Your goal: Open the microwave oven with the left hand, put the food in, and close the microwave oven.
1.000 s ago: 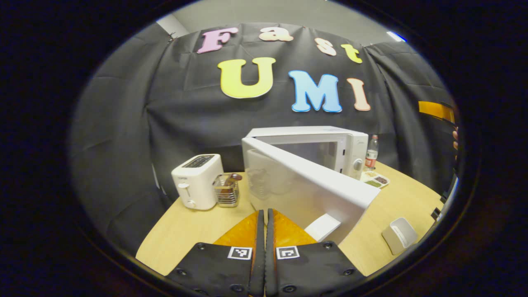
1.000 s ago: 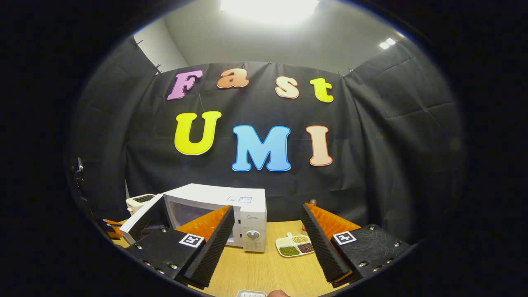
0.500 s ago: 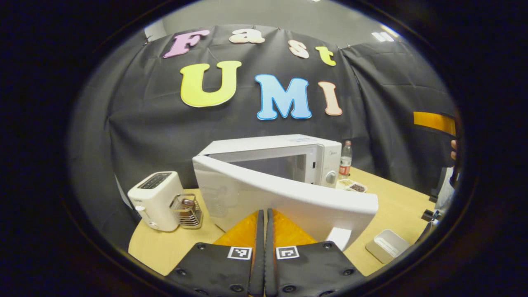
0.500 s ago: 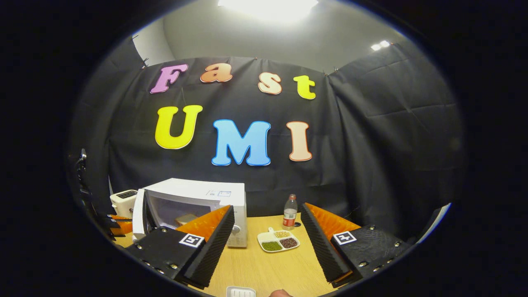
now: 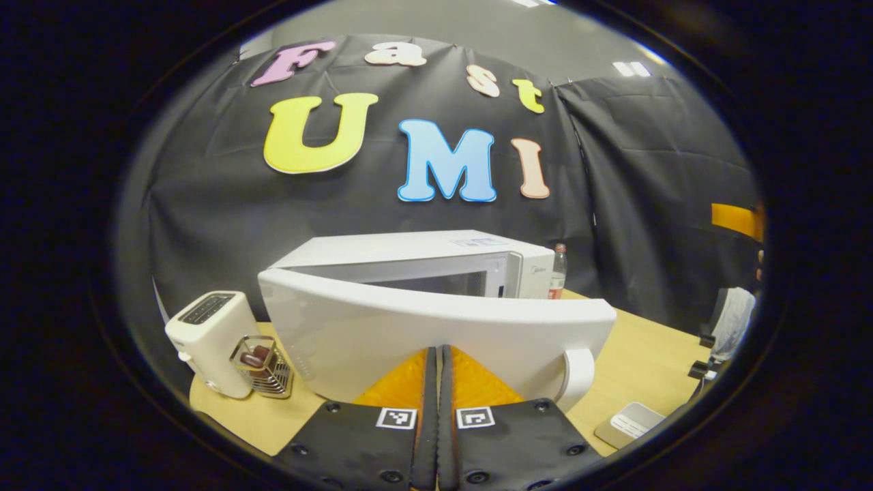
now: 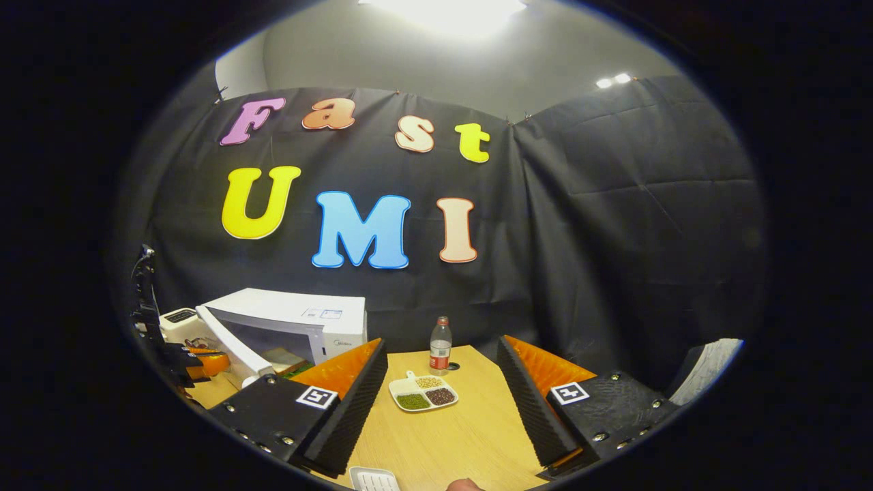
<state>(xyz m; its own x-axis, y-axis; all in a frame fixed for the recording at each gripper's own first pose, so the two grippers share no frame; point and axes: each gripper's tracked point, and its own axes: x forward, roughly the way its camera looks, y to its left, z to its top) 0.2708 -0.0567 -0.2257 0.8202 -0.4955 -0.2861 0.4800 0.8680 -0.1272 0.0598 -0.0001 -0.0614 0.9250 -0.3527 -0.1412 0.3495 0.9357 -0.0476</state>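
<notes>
We had our left gripper pinched together, empty, against the white microwave oven's half-open door; our right gripper hung spread wide, empty. Food seemed already inside, partly hidden. We judged a steady, square push near the door's curved handle best

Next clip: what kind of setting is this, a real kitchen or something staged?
Most likely a staged kitchen corner in a recording booth: black cloth wall behind a wooden table bearing a microwave with its door open, a toaster and a divided food plate.
</notes>
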